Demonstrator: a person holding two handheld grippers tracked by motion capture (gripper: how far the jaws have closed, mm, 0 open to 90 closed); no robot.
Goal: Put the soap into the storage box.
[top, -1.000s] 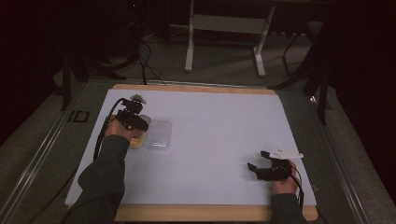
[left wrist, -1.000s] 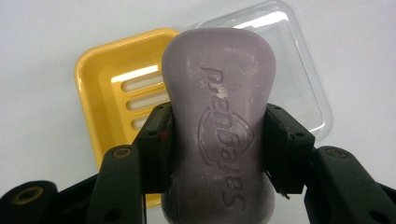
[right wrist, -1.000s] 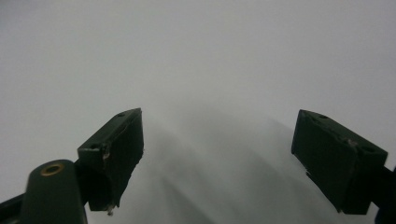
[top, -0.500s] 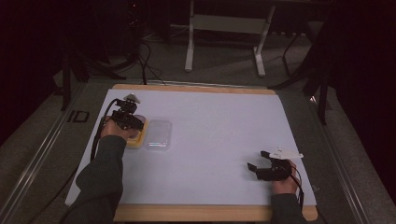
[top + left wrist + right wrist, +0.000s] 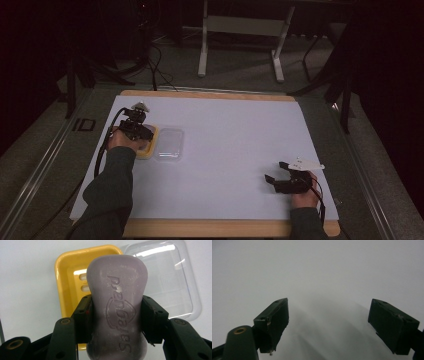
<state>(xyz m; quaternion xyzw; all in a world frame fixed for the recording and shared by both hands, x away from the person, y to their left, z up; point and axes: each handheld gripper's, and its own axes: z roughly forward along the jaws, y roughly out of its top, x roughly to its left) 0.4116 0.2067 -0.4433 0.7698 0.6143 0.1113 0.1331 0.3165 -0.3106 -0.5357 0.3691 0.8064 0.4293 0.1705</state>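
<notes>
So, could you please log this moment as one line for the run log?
left hand-held gripper: shut on soap bar | above yellow soap dish | clear lid beside dish | right hand-held gripper: open, over table

high view dim, murky edges — gripper views bright | glare on clear lid (image 5: 162, 277) | soft shadows

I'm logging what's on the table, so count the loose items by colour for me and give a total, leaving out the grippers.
Purple: 1, the soap bar, clamped in the left gripper.
Yellow: 1, the soap dish.
Clear: 1, the plastic lid beside the dish.
Total: 3.
</notes>
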